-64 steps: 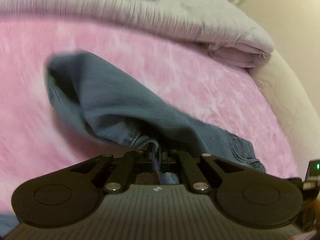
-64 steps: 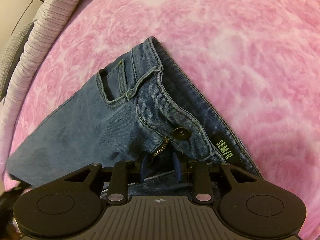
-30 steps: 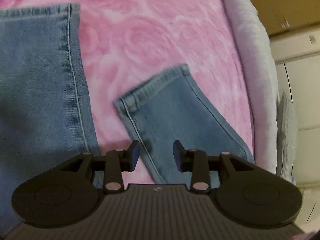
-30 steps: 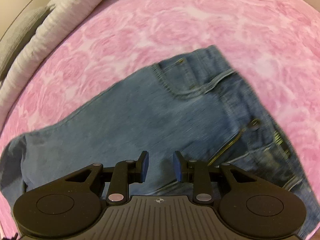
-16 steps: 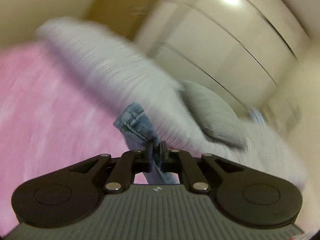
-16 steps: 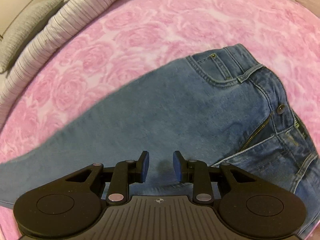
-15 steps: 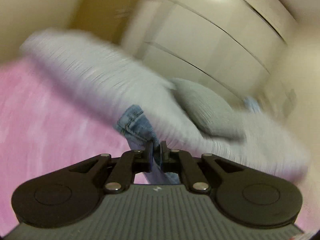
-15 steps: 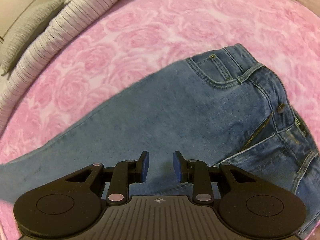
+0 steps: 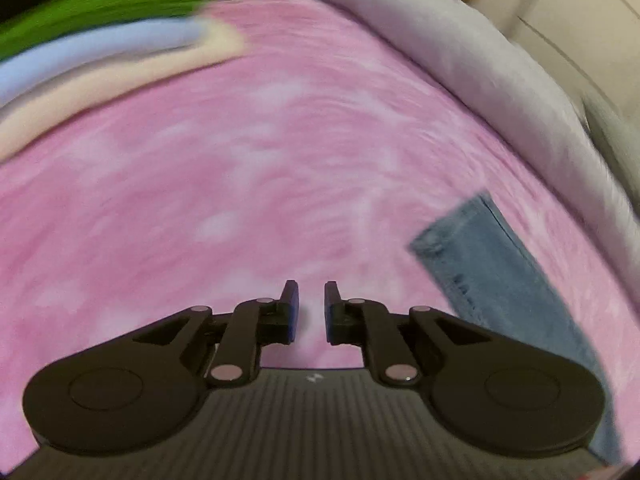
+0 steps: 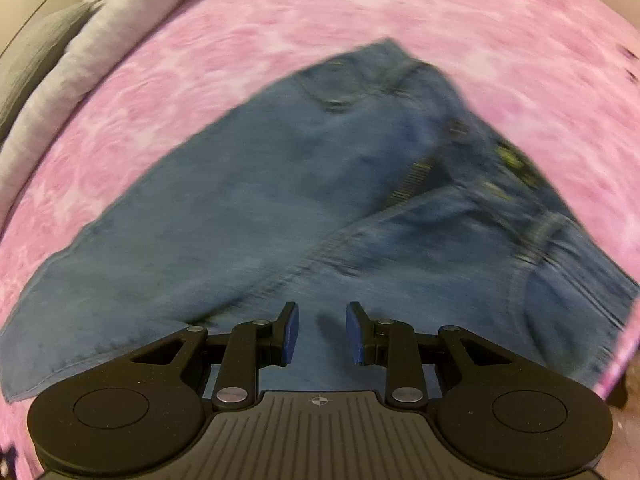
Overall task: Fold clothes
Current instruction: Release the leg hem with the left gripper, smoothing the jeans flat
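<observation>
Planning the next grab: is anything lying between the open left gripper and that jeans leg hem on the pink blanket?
Nothing visible. The left gripper hangs open over bare pink blanket, and the jeans leg lies to its right with only blanket between them.

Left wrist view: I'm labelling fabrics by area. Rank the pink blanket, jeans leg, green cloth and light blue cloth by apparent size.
1. pink blanket
2. jeans leg
3. green cloth and light blue cloth: similar, blurred and cut by the frame, so unranked.
</observation>
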Tool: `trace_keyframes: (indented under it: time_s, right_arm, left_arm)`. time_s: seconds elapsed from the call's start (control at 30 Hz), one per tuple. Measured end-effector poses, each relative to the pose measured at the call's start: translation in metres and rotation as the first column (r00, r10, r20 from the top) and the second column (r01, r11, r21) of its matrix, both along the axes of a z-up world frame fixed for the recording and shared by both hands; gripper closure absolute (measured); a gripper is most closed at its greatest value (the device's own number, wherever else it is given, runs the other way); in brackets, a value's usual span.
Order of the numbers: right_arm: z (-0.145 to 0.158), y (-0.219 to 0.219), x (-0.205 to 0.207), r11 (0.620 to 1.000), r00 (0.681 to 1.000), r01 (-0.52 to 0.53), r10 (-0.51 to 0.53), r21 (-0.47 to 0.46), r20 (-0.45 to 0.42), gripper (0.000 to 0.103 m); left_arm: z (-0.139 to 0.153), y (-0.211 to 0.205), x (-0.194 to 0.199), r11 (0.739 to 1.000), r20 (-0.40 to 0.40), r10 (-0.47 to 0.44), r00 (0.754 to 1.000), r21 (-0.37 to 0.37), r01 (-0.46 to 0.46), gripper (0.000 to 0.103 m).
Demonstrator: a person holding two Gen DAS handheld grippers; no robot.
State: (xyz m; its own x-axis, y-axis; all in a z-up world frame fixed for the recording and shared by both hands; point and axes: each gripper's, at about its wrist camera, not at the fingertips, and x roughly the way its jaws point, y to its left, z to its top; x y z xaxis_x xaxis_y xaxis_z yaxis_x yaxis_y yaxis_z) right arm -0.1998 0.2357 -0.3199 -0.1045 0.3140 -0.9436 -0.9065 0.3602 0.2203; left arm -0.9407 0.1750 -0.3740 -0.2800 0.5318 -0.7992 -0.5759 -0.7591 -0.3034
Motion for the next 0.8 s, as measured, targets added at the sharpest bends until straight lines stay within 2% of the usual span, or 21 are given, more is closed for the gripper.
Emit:
trace_keyframes:
  time_s: [0.07, 0.17, 0.3, 0.5, 0.53, 0.57, 0.6, 0.7, 0.8]
  right_arm:
    - [0.000, -0.013, 0.019, 1.000, 1.000, 0.025, -0.025, -0.011, 0.001, 0.074]
    - [-0.001, -0.035, 0.046, 0.997, 0.997, 0.072, -0.073, -0.023, -0.021, 0.074]
    - [-0.004, -0.068, 0.085, 0.989, 0.985, 0.143, -0.145, -0.027, -0.088, 0.074]
    - [-0.007, -0.113, 0.162, 0.973, 0.955, 0.230, -0.225, 0.003, -0.195, 0.072]
    - [-0.008, -0.119, 0.174, 0.974, 0.953, 0.228, -0.222, 0.006, -0.208, 0.056]
    - [-0.009, -0.125, 0.185, 0.974, 0.950, 0.228, -0.220, 0.013, -0.220, 0.032]
    - [-0.009, -0.131, 0.195, 0.972, 0.949, 0.232, -0.220, 0.027, -0.227, 0.025]
    - [-0.012, -0.146, 0.222, 0.965, 0.933, 0.253, -0.226, 0.064, -0.281, 0.025]
    - [-0.019, -0.153, 0.239, 0.953, 0.898, 0.293, -0.245, 0.081, -0.366, 0.025]
  left_arm:
    - [0.014, -0.032, 0.016, 1.000, 0.056, -0.002, 0.998, 0.018, 0.001, 0.094]
    - [0.033, -0.079, 0.062, 0.999, 0.134, -0.046, 0.990, 0.021, 0.044, 0.090]
    - [0.030, -0.122, 0.128, 0.998, 0.276, -0.067, 0.959, 0.038, 0.059, 0.090]
    - [0.035, -0.158, 0.216, 0.981, 0.354, -0.187, 0.916, 0.116, 0.156, 0.087]
    - [0.038, -0.167, 0.226, 0.980, 0.354, -0.190, 0.916, 0.126, 0.155, 0.086]
    - [0.040, -0.176, 0.236, 0.979, 0.353, -0.191, 0.916, 0.135, 0.152, 0.084]
    - [0.043, -0.187, 0.244, 0.980, 0.354, -0.183, 0.917, 0.135, 0.144, 0.083]
    - [0.045, -0.210, 0.250, 0.987, 0.353, -0.143, 0.925, 0.124, 0.105, 0.081]
    - [0.042, -0.230, 0.245, 0.991, 0.370, -0.095, 0.924, 0.126, 0.051, 0.077]
